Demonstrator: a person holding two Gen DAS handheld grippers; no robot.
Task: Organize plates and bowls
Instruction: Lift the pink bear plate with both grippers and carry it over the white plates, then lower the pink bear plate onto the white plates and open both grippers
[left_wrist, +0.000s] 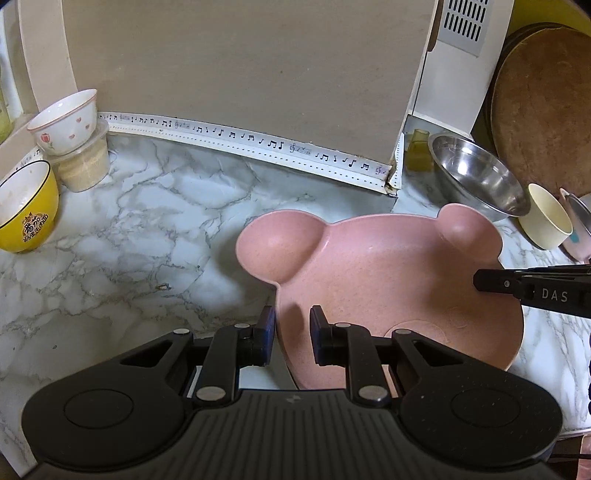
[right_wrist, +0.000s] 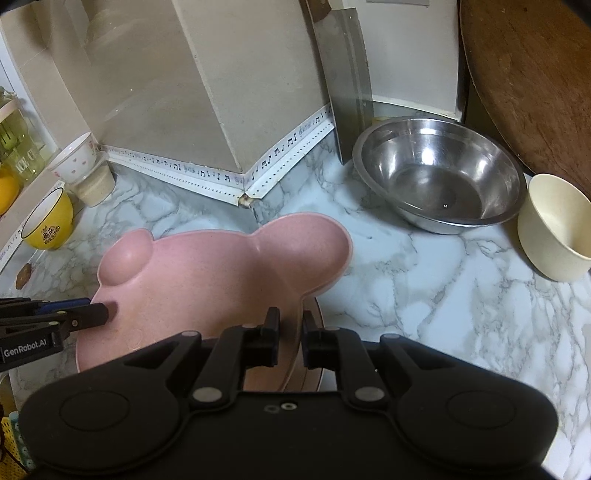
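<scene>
A pink bear-shaped plate (left_wrist: 388, 273) (right_wrist: 207, 273) with two round ears hangs low over the marble counter (left_wrist: 129, 236), held from both sides. My left gripper (left_wrist: 294, 323) is shut on its left rim and shows in the right wrist view as a black finger (right_wrist: 98, 314) on that edge. On the opposite rim my right gripper (right_wrist: 290, 325) is shut; its fingertip (left_wrist: 484, 282) reaches in from the right. Under the plate, near the right gripper, the rim of a second pinkish-brown dish (right_wrist: 314, 365) shows.
A steel bowl (right_wrist: 439, 173) and a cream cup (right_wrist: 554, 229) stand at the right, by a cleaver (right_wrist: 347, 81) and a round wooden board (left_wrist: 543, 110). At the left are a yellow bowl (left_wrist: 26, 210) and a white flowered bowl (left_wrist: 66, 122) on a plastic tub (left_wrist: 85, 166).
</scene>
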